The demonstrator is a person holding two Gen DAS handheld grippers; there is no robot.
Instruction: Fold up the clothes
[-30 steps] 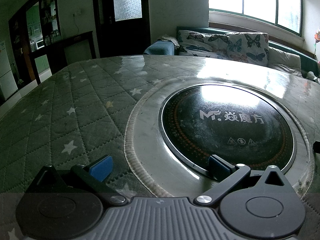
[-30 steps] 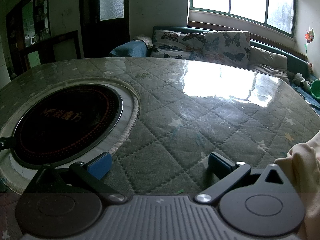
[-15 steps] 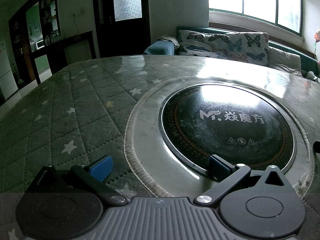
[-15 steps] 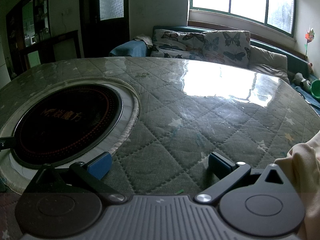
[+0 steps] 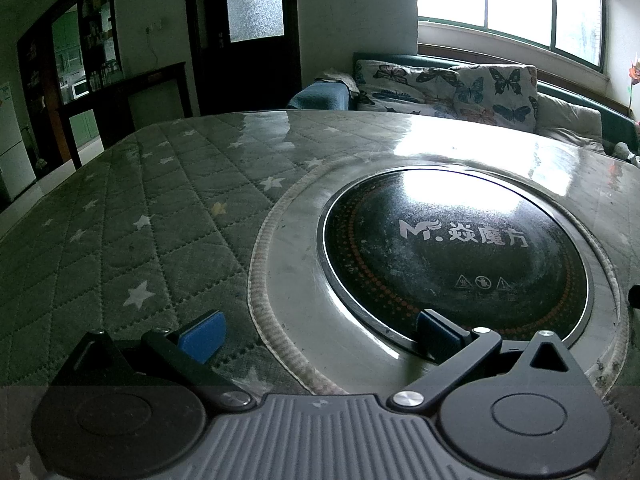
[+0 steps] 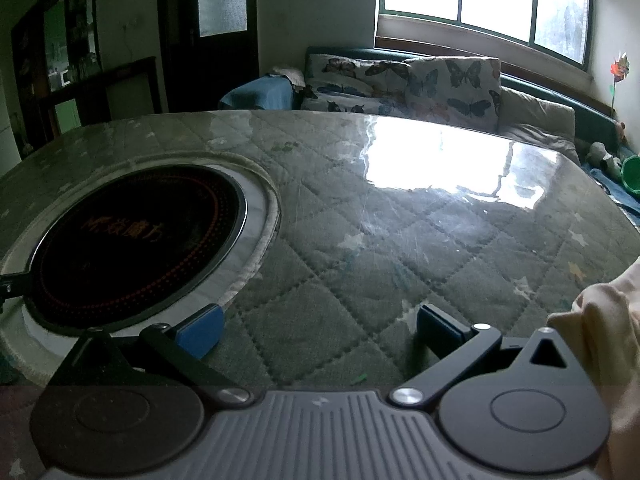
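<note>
Ahead of the left gripper (image 5: 320, 332), jaws apart and empty, lie only the quilted table (image 5: 140, 220) and round cooktop (image 5: 456, 256); no garment shows. Right view: right gripper (image 6: 320, 330), jaws apart; cream garment (image 6: 600, 320) lies just beside it, at the right edge. Turn right toward it and pinch one hem

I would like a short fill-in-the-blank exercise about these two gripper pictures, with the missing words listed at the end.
1. Both the left gripper and the right gripper have their fingers ____, holding nothing.
2. The cushions on the sofa by the window are printed with ____.
3. The quilted table cover is dotted with small ____.
4. The cream garment lies at the ____ edge of the right wrist view.

Missing words: open; butterflies; stars; right
</note>
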